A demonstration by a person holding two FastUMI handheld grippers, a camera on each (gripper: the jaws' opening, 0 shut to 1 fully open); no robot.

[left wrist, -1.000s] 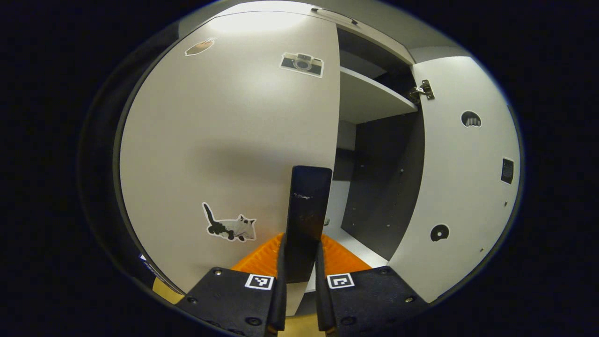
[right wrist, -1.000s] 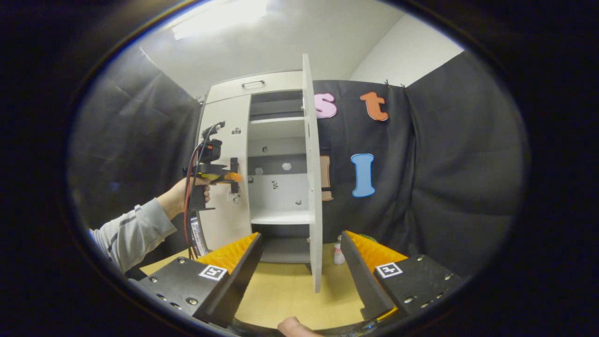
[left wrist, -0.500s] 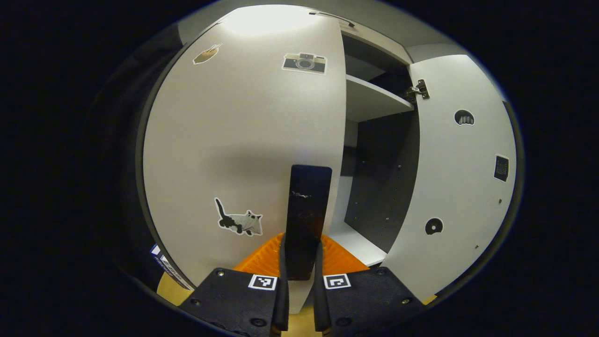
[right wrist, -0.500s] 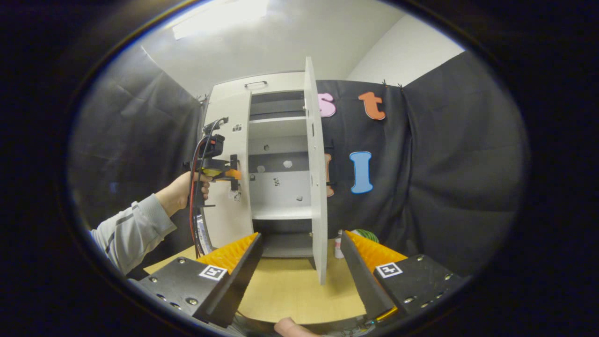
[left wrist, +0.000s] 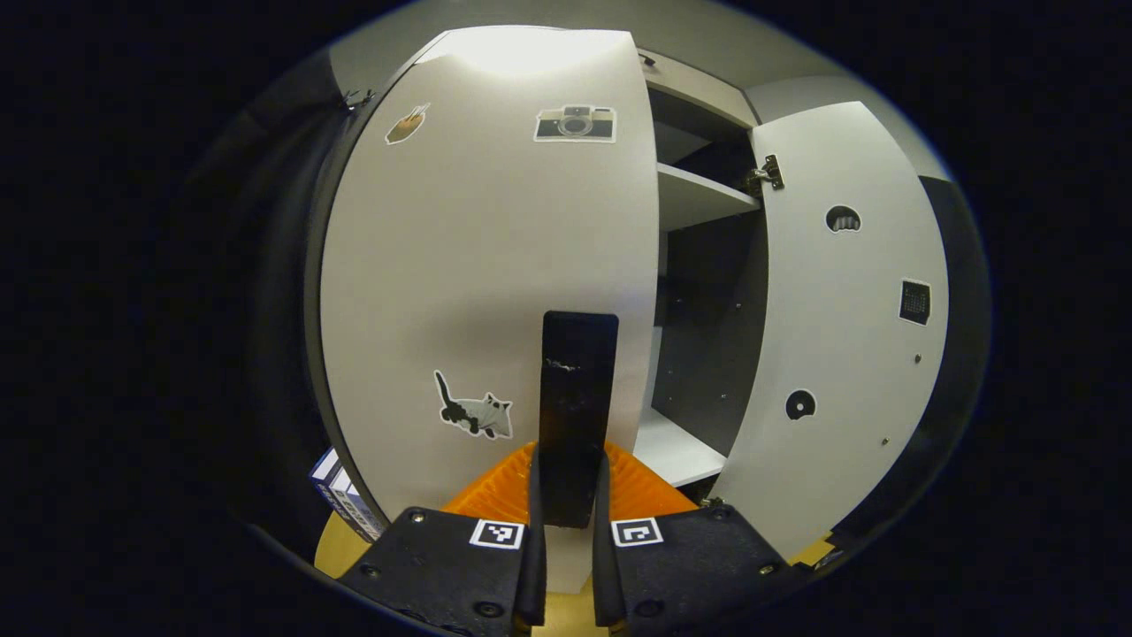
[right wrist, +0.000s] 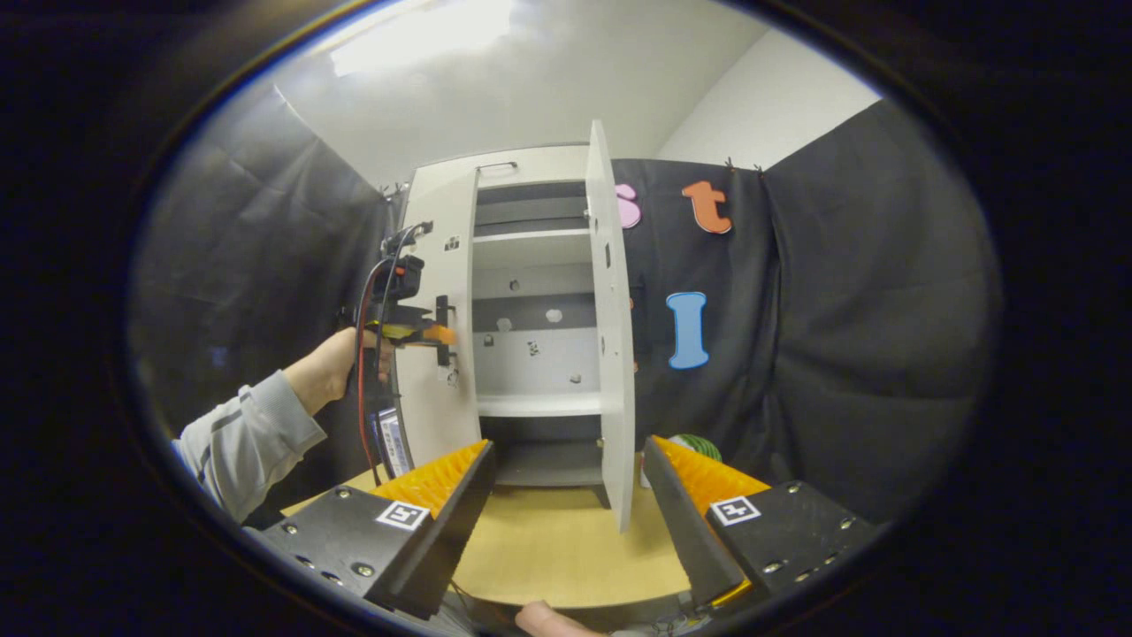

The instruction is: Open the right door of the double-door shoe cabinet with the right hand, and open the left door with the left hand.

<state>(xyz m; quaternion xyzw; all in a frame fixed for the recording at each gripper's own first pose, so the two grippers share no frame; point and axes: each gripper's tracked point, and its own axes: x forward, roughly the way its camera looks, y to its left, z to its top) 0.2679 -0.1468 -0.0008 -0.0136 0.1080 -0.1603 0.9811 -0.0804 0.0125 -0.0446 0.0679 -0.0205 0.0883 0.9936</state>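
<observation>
At centre frame the left hand-held gripper (left wrist: pixel 566 495) is clenching the flat black handle (left wrist: pixel 577 398) of the white sticker-covered left door (left wrist: pixel 495 265), needing further outward pulling, while the right hand-held gripper (right wrist: pixel 566 495) is hanging released before the swung-open white right door (right wrist: pixel 612 336).

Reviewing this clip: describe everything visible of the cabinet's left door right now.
The left door is a flat, matte white panel, upright and swung partly open. Its front carries a camera sticker, a cat sticker and a small tan sticker. A black vertical handle sits by its free edge, and the left gripper is shut on it. In the right gripper view, the door stands angled out from the cabinet, with a hand holding that gripper.
</observation>
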